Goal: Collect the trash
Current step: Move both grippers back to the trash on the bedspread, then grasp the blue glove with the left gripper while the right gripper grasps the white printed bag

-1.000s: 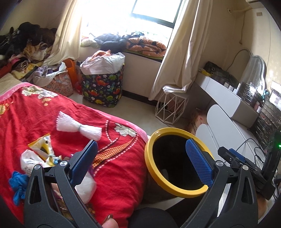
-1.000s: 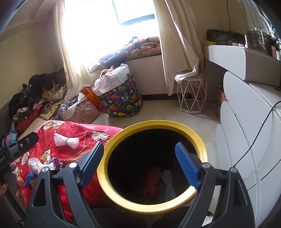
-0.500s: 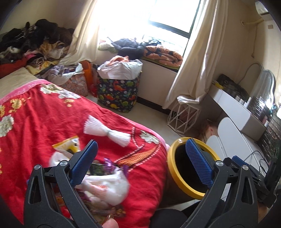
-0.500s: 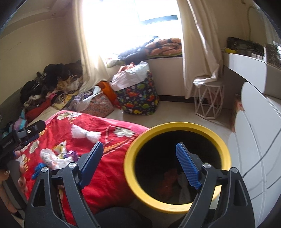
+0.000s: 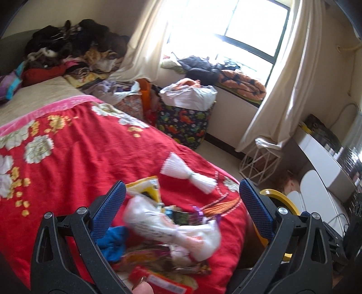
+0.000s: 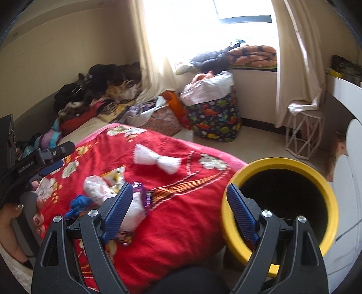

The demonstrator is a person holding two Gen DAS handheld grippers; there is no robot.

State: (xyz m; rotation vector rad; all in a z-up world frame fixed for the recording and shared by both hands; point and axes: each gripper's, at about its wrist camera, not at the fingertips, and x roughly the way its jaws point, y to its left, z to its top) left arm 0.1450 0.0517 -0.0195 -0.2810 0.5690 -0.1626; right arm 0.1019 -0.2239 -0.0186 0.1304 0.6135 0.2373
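The left gripper [image 5: 181, 194] is wide open and holds nothing. It hangs over a pile of trash [image 5: 167, 224] on the bed. In the pile are a white plastic bag [image 5: 158, 220], a blue scrap [image 5: 113, 242], a yellow wrapper [image 5: 147, 187] and some shiny wrappers near the bed's edge. They look blurry. A white bow-shaped bundle [image 5: 186, 173] lies a bit farther up on the red blanket [image 5: 79, 153].

The right gripper [image 6: 178, 199] is wide open too, with nothing in it. Its left finger is over the same pile, and its right finger is over the rim of the yellow bin [image 6: 325, 192]. The bin stands on the floor just beside the bed.

Farther back are a dinosaur-print bag [image 6: 215, 117] stuffed full, heaps of clothes [image 5: 74, 52], pale curtains [image 5: 282, 90] and a bright window [image 5: 226, 20].
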